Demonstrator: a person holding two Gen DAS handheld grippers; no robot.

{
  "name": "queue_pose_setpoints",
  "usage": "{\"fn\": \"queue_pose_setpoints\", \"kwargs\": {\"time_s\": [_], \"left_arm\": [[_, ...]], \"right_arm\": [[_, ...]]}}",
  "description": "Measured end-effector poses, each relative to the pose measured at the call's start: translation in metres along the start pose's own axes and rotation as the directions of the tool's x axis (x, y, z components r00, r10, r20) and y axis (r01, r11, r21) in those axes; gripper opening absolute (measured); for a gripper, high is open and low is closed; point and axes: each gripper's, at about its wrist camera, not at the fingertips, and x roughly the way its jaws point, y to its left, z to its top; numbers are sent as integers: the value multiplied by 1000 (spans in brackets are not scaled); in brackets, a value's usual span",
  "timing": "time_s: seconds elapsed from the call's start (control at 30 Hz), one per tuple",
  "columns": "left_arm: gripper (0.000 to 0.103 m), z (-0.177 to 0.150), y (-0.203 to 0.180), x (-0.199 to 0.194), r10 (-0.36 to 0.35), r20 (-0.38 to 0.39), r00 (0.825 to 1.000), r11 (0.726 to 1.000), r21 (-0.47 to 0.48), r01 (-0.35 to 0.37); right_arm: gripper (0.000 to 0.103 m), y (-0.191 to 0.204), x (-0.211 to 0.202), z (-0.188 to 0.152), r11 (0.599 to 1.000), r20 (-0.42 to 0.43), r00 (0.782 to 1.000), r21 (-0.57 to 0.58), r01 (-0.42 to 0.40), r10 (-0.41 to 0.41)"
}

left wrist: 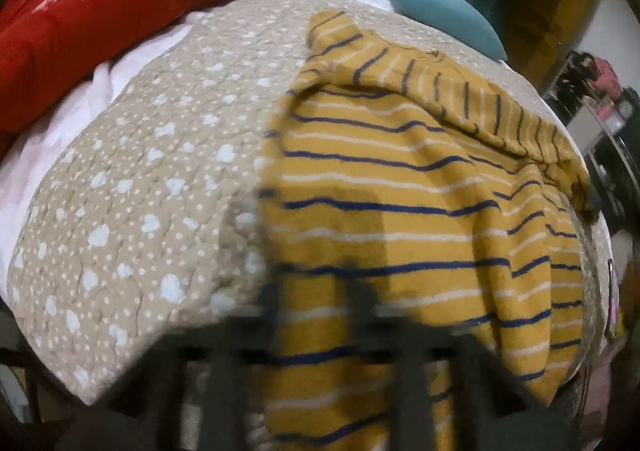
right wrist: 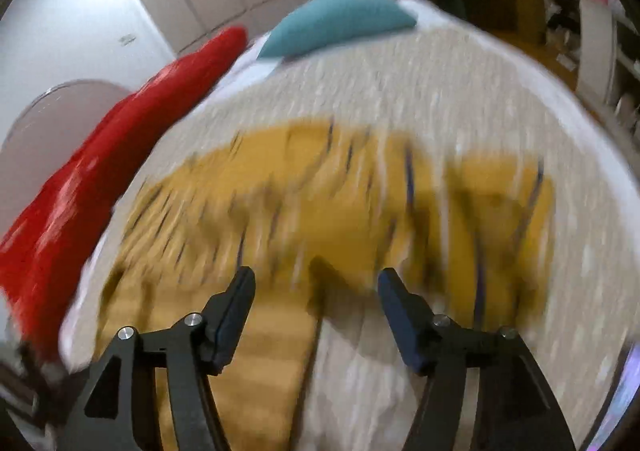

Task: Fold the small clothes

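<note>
A mustard-yellow garment with navy and white stripes [left wrist: 400,187] lies rumpled on a beige dotted quilt [left wrist: 152,179], one sleeve thrown across its upper right. My left gripper [left wrist: 316,291] is low over the garment's lower left part; its fingers are motion-blurred, a gap shows between them and nothing is in them. In the right wrist view the same garment [right wrist: 340,203] is smeared by motion. My right gripper [right wrist: 316,283] is open and empty, hovering above the garment's near edge.
A red cushion [left wrist: 120,7] and a teal cushion [left wrist: 444,15] lie at the far side of the bed, also in the right wrist view as red cushion [right wrist: 120,155] and teal cushion [right wrist: 340,19]. White sheet [left wrist: 52,155] borders the quilt. Shelves [left wrist: 596,99] stand right.
</note>
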Motion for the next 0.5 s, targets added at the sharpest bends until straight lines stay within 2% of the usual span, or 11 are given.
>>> {"fn": "queue_pose_setpoints", "kwargs": {"time_s": [0.13, 0.23, 0.27, 0.3, 0.37, 0.43, 0.5], "left_arm": [[9, 2, 7, -11, -30, 5, 1000, 998, -50, 30], [8, 7, 7, -22, -21, 18, 1000, 998, -55, 22], [8, 9, 7, -26, -12, 23, 1000, 998, -53, 13], [8, 11, 7, -31, 1, 31, 1000, 999, -53, 1], [8, 12, 9, -44, 32, 46, 998, 998, -53, -30], [8, 11, 13, -54, 41, 50, 998, 998, -51, -38], [8, 6, 22, -59, 43, 38, 998, 997, -63, -41]], "right_arm": [[69, 7, -3, -71, 997, -95, 993, 22, -74, 76], [68, 29, -5, -99, 997, -54, 996, -24, -72, 71], [55, 35, -3, -102, 996, -49, 995, -34, -85, 83], [30, 42, 2, -104, 993, -66, 992, -38, -110, 108], [9, 48, 9, -104, 992, -93, 989, -35, -121, 117], [9, 44, -6, -104, 985, -90, 981, 1, -170, 169], [9, 36, -34, -108, 987, -60, 986, -21, -160, 158]]}}
